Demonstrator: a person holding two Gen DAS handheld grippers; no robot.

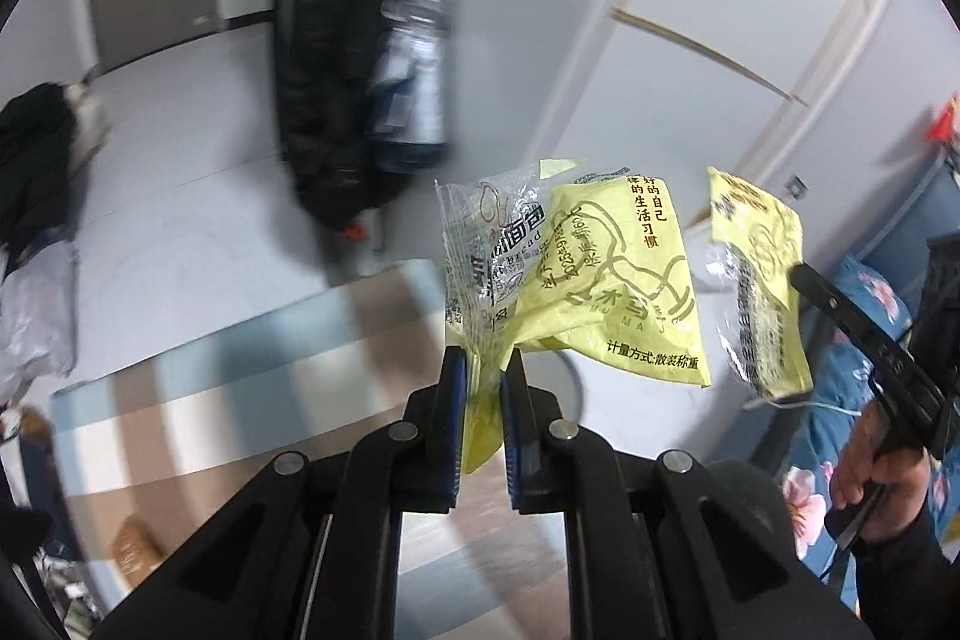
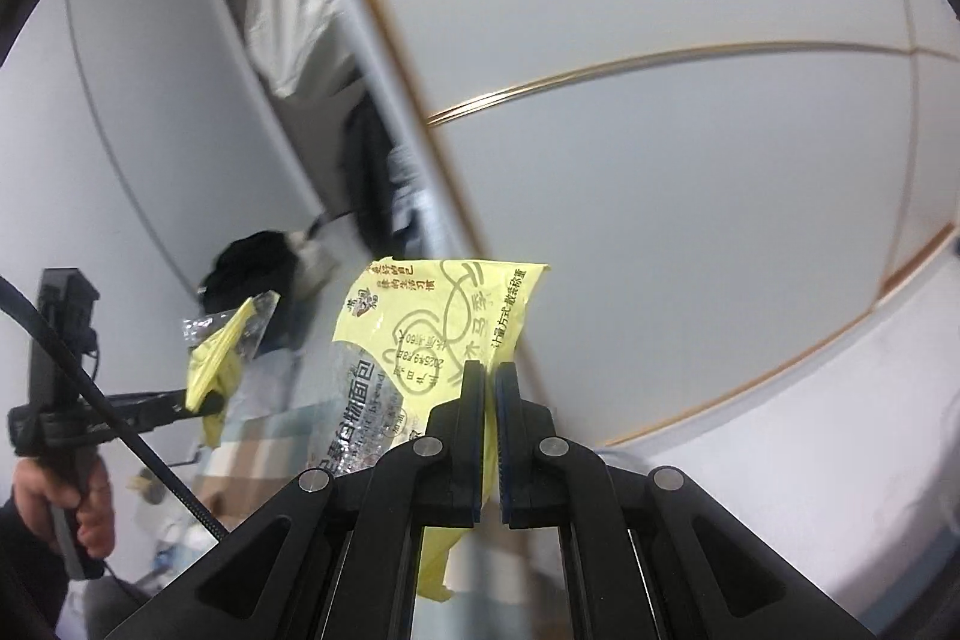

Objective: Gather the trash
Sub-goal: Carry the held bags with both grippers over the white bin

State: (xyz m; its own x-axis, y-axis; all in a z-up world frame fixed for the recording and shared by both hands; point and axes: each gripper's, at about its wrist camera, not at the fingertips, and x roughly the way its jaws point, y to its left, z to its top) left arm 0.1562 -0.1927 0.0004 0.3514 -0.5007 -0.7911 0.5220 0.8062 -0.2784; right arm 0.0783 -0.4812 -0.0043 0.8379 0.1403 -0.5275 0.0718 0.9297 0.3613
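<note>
Up in the air: both wrappers lifted
Left gripper (image 1: 485,361): jaws clamp yellow wrapper (image 1: 606,280)
Right gripper (image 2: 489,376): jaws pinch second wrapper (image 2: 432,334)
Left to do: likely binning both; no bin visible

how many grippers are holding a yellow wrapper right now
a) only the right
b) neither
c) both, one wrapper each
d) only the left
c) The left gripper is clamped on one yellow and clear wrapper, and the right gripper is clamped on a second yellow wrapper; each wrist view also shows the other gripper with its wrapper off to the side.
</note>
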